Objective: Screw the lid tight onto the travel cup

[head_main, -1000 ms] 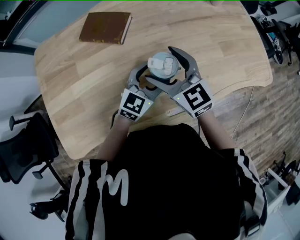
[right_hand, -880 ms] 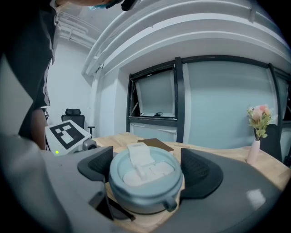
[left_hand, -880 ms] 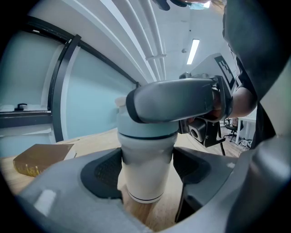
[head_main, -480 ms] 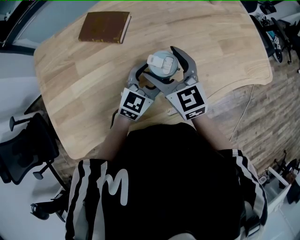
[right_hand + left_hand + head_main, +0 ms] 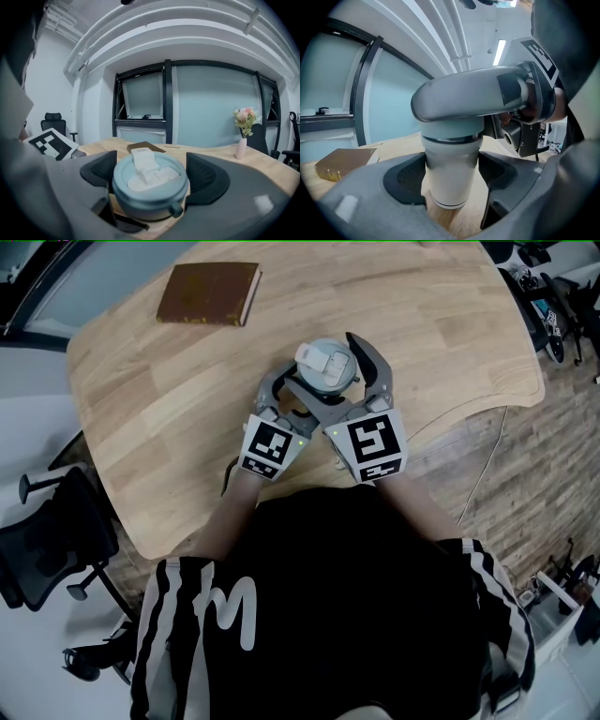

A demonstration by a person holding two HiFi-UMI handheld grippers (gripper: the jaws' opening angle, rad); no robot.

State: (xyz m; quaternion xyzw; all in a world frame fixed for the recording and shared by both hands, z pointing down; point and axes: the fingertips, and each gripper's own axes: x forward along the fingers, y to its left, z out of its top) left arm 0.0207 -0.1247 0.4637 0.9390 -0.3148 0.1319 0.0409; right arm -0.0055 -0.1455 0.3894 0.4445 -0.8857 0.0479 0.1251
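the left claw [image 5: 451, 173] is clamping the pale body of the travel cup [image 5: 449, 157], standing wide and pressing it from both sides. the right claw [image 5: 152, 177] is gripping the blue-grey lid [image 5: 149, 187] sitting on top of the cup, touching its rim on either side. the cup is standing upright on the wooden table [image 5: 169, 381], near the person's edge and well apart from a brown book [image 5: 209, 294].
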